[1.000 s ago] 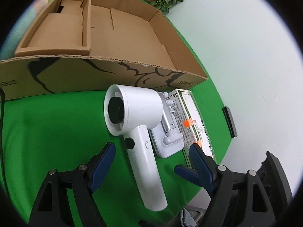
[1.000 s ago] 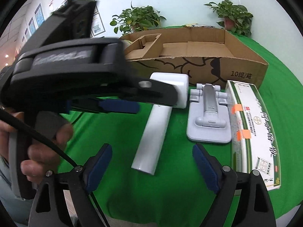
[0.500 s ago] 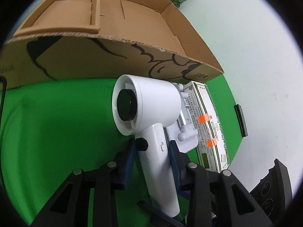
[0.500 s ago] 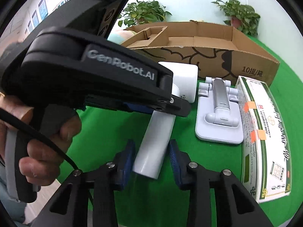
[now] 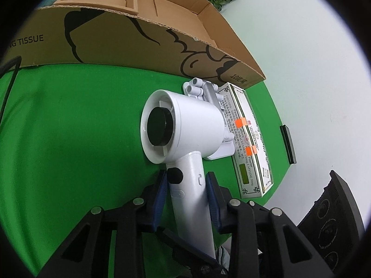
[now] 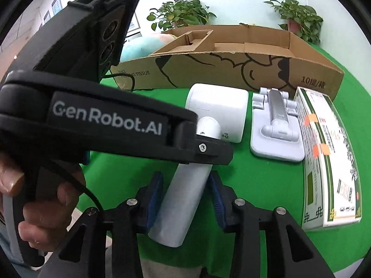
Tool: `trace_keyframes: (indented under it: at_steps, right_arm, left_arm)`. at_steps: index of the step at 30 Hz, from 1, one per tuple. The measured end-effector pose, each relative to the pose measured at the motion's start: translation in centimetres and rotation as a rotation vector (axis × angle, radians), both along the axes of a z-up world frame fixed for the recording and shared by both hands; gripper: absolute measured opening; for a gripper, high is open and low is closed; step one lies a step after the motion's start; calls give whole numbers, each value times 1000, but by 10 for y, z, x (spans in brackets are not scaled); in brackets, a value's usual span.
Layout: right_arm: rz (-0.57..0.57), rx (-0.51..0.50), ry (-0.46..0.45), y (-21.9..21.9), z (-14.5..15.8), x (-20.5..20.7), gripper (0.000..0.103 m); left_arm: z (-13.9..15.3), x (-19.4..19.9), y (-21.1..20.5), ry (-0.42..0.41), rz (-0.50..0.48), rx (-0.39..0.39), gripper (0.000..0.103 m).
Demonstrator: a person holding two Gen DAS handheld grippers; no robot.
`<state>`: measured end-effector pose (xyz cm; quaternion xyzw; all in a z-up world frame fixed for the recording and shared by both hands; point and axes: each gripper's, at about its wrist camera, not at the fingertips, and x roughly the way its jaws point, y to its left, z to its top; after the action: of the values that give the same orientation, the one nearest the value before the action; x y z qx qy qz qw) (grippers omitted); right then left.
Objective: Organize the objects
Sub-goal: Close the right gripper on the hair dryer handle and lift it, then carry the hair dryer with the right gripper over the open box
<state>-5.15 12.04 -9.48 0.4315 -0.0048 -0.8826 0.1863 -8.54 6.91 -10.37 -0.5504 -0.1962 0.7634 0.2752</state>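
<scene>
A white hair dryer [image 5: 185, 127] lies on the green cloth, its black-centred rear end facing the left wrist camera. My left gripper [image 5: 186, 194] is shut on the upper handle just below the black button, blue pads pressing both sides. My right gripper [image 6: 184, 194] has the lower handle [image 6: 183, 197] between its blue pads; both pads touch it while the jaws open slightly. The dryer's head [image 6: 218, 113] shows past the black body of the left tool [image 6: 104, 120], held by a hand [image 6: 46, 208]. An open cardboard box [image 5: 116, 41] stands behind.
A white and grey folding stand [image 6: 276, 127] lies right of the dryer, then a green and white medicine carton [image 6: 329, 162] with orange tape. The box [image 6: 231, 69] holds a cardboard insert at its left. A black cable [image 5: 9, 81] runs at far left. Potted plants stand behind.
Both grippers went from wide open to closed around the hair dryer's handle. The left one also moved in closer to the dryer.
</scene>
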Motion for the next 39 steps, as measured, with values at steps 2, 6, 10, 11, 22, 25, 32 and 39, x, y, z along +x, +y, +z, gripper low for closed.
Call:
trace_keyframes:
  at_steps: [2, 6, 10, 11, 22, 25, 32, 39]
  right_arm:
    - [-4, 4, -4, -1, 1, 0, 37]
    - [-30, 23, 4, -5, 6, 4, 33]
    - [-38, 31, 68, -7, 21, 14, 31]
    - [-37, 31, 89, -9, 28, 14, 31]
    - [-33, 11, 275, -21, 107, -22, 31]
    - [-37, 4, 312, -14, 130, -28, 31]
    - [-46, -3, 376, -8, 173, -62, 31]
    - [-51, -7, 410, -8, 203, -99, 31]
  left_arm:
    - [-1, 1, 2, 0, 2, 3, 32]
    - [2, 4, 8, 18, 8, 16, 31]
    - [28, 8, 1, 92, 25, 25, 31]
    - [36, 8, -2, 112, 32, 25, 31]
    - [122, -10, -8, 299, 37, 8, 31]
    - [145, -18, -7, 342, 31, -3, 31]
    - [180, -48, 6, 406, 29, 2, 31]
    - [202, -77, 10, 434, 32, 9, 31]
